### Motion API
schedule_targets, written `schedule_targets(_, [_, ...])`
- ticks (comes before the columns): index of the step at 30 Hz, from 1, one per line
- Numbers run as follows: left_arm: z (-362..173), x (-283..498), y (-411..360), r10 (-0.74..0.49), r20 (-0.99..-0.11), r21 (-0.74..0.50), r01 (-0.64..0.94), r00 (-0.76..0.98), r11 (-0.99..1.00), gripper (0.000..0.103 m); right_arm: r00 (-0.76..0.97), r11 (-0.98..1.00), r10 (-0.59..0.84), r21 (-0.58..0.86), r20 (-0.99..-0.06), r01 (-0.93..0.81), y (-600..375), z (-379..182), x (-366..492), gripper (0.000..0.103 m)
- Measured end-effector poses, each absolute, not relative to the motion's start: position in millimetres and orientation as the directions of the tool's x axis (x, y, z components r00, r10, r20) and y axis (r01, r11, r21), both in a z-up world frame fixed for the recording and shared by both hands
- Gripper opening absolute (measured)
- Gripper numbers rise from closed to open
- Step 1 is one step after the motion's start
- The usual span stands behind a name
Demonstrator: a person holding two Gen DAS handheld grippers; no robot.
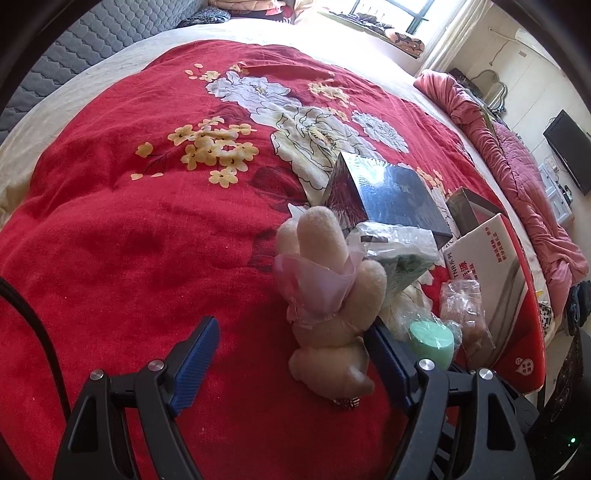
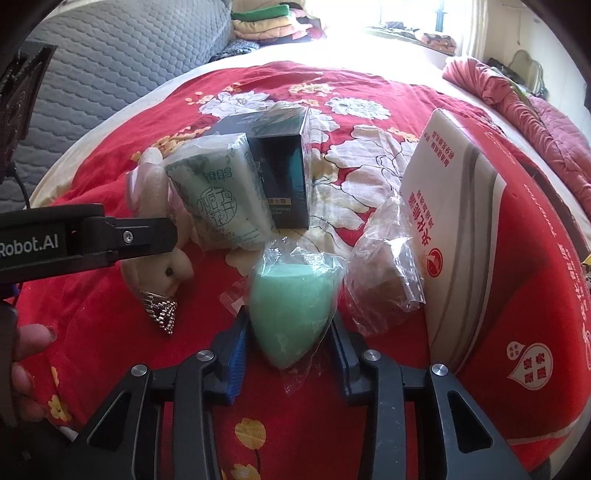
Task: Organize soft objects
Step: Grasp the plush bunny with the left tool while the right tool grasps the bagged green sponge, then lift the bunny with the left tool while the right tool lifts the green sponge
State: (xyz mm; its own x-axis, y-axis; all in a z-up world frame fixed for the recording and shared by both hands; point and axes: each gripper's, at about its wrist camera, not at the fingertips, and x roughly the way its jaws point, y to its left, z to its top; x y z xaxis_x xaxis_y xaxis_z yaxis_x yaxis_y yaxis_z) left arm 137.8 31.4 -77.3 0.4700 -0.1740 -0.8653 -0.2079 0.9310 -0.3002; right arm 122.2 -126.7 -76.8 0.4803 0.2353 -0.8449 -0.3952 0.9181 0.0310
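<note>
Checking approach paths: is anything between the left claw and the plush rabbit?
Nothing visible. The plush rabbit already lies between the open fingers of the left claw, against the right-side finger, with only red blanket around.

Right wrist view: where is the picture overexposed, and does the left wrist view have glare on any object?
In the right wrist view the window and the far bed edge are washed out to white. In the left wrist view the shiny dark box reflects a pale patch of light on its top. Both views bend straight lines strongly, with dark corners.

Brown item point(image 2: 384, 291) unidentifiable inside crumpled plastic (bag blurs it).
</note>
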Motion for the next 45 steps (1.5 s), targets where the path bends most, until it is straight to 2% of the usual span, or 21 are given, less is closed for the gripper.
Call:
schedule_targets(2, [-79.0,140.5,31.7,-0.184,-0.86,-0.312,-0.205,0.475,0.928,0.079,0.476,0.916,0.251,0.048,-0.843,-0.397,-128.3,-74.6,121.5,0.038])
schedule_targets(4, [-79.6,142.0,31.9,-0.188,-0.856,-0.318,-0.202,0.482,0.926,0.075,0.476,0.915,0.264,0.062,-0.839,-0.399,-130.1,-70.6,119.4,0.038])
schedule_targets(7, [-81.7,145.6,32.4,-0.199,-0.85,-0.327,-0.194,0.487,0.925,0.062,0.485,0.911,0.278,0.067,-0.829,-0.408,-131.2,-63.1,116.0,0.038])
schedule_targets(11, [-81.8,144.4,38.3,-0.212,-0.835,-0.358,-0.21,0.507,0.91,0.035,0.496,0.904,0.29,0.064,-0.819,-0.422,-130.3,-54.1,111.7,0.038])
schedule_targets(14, [-75.5,141.6,40.0,-0.195,-0.831,-0.347,-0.211,0.522,0.914,0.03,0.498,0.901,0.297,0.066,-0.814,-0.429,-128.1,-48.3,109.4,0.038])
schedule_targets(36, [-28.0,87.0,53.5,-0.1,-0.82,-0.273,-0.233,0.563,0.933,0.029,0.519,0.847,0.391,0.076,-0.76,-0.527,-115.2,-2.8,87.9,0.038])
schedule_targets(45, [13.8,68.9,45.7,-0.08,-0.784,-0.262,-0.211,0.615,0.942,0.029,0.562,0.834,0.422,0.061,-0.712,-0.548,-123.6,37.2,79.0,0.038])
